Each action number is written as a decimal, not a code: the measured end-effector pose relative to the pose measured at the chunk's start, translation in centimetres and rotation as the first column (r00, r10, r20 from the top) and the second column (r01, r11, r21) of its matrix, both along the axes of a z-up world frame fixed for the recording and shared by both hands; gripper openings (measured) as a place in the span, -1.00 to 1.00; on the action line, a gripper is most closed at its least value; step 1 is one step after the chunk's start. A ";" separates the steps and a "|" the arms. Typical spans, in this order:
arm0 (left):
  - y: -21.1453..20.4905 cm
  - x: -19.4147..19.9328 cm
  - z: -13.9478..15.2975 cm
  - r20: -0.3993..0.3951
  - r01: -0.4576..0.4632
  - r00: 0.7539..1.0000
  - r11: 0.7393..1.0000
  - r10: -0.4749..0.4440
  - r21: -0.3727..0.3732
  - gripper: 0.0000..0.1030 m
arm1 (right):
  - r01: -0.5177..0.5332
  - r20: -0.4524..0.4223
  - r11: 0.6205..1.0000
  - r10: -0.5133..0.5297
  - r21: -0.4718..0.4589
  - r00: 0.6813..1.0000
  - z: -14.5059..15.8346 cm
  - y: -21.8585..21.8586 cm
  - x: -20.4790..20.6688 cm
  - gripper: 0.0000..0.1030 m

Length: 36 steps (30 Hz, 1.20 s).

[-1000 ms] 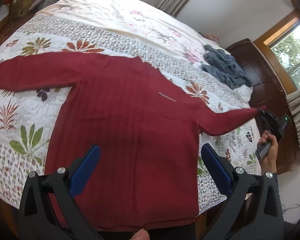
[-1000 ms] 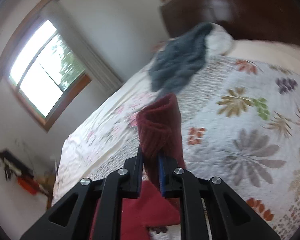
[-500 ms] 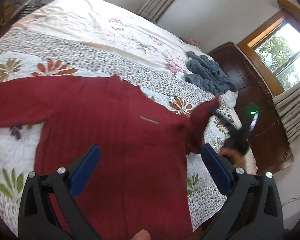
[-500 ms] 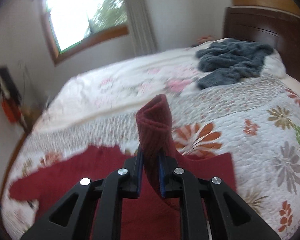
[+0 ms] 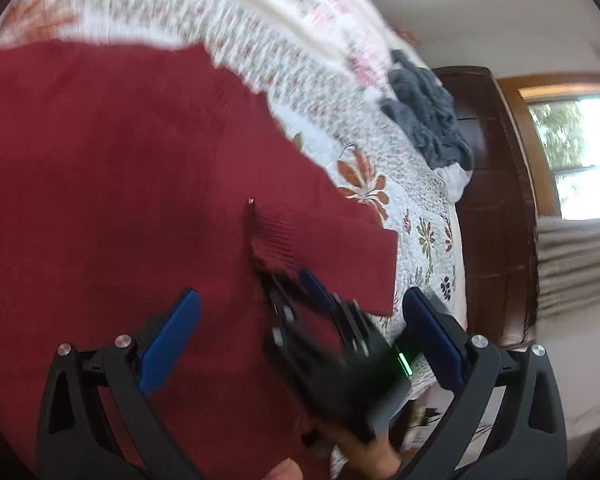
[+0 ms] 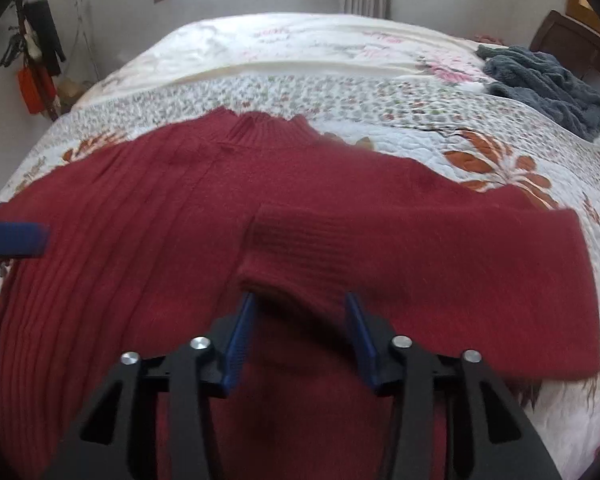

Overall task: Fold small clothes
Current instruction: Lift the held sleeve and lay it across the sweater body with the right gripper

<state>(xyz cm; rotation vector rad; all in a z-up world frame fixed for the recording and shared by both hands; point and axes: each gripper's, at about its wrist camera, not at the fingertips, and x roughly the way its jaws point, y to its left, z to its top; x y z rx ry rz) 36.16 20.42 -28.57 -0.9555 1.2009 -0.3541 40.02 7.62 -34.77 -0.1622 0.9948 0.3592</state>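
A dark red knit sweater lies flat on the quilted bed. Its right sleeve is folded inward across the body, and the ribbed cuff rests near the middle of the chest. My right gripper is open just behind the cuff, with the cuff's near edge lying between its spread blue pads. My left gripper hovers open over the sweater's lower body and holds nothing. One of its blue pads shows at the left edge of the right wrist view.
A grey fluffy garment lies crumpled at the head of the bed by the dark wooden headboard. The floral quilt stretches beyond the sweater. A window and a curtain stand to the right.
My right gripper carried the sleeve cuff across onto the sweater's body, lowered it and opened. The left wrist view swung right and closer to the sweater.
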 end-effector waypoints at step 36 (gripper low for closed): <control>5.3 7.5 8.0 0.086 -0.018 0.996 0.998 0.013 0.059 -0.89 | 0.173 -0.110 0.909 -0.141 0.380 0.984 5.4 -6.5 -12.5 0.02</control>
